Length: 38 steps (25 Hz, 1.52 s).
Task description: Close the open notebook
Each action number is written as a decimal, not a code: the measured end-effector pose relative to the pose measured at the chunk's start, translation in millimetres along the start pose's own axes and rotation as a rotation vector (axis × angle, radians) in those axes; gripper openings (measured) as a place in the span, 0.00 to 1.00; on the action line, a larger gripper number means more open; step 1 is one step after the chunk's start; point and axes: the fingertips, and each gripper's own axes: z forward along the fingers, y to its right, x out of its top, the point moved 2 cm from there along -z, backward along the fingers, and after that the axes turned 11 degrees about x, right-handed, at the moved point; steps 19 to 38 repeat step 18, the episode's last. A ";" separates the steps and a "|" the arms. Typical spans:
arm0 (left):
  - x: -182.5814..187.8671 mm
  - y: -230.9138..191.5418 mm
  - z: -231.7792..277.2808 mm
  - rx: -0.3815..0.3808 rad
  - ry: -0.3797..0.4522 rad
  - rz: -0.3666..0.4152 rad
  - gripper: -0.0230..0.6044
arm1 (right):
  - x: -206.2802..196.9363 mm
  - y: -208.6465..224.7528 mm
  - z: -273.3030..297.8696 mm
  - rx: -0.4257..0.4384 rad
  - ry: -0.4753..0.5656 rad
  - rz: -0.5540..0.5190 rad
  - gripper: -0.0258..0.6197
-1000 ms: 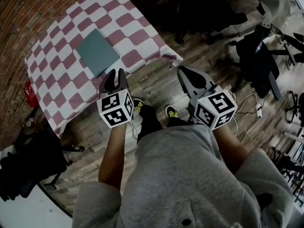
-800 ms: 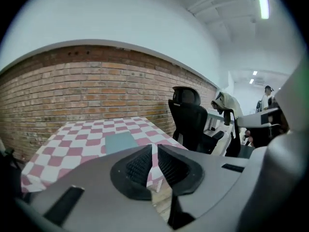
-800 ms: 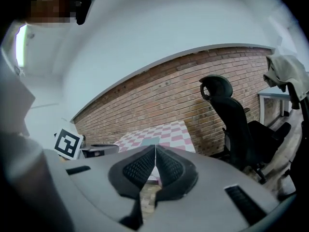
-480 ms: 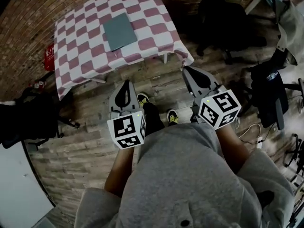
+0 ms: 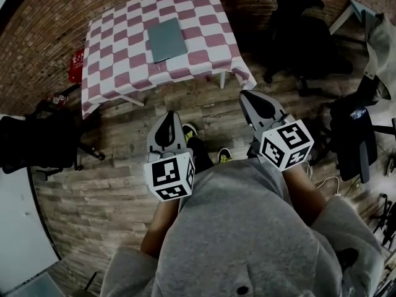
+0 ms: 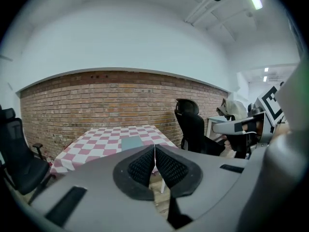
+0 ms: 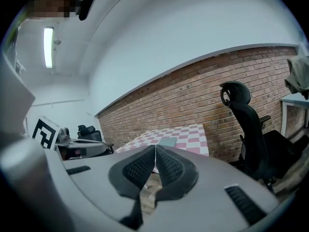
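The notebook (image 5: 167, 39) lies shut and flat near the middle of the tabletop (image 5: 210, 42), cover up and no pages showing, so the closing looks already done and nothing seems left to do with it. The person stands on the plank floor (image 5: 111, 190), well apart from the tabletop. The left tongs (image 5: 167, 114) and the right tongs (image 5: 244, 94) hang over the floor, both pressed together with nothing between them.

The notebook is a thin, plain rectangle with a matte grey-green cover. The tabletop wears a soft cloth checked in dull red and white, draping over the edges and sagging at one corner. The tongs are smooth grey plastic, tapering to a point, with black ribbed pads (image 6: 144, 166) meeting along a fine seam. Behind the tabletop a rough brick wall (image 5: 55, 17) rises, and a black office chair (image 5: 303, 36) stands to one side
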 end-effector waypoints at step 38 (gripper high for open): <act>-1.9 -10.7 17.7 -0.001 -0.023 -0.026 0.06 | 0.9 5.2 21.7 0.014 -0.006 0.009 0.08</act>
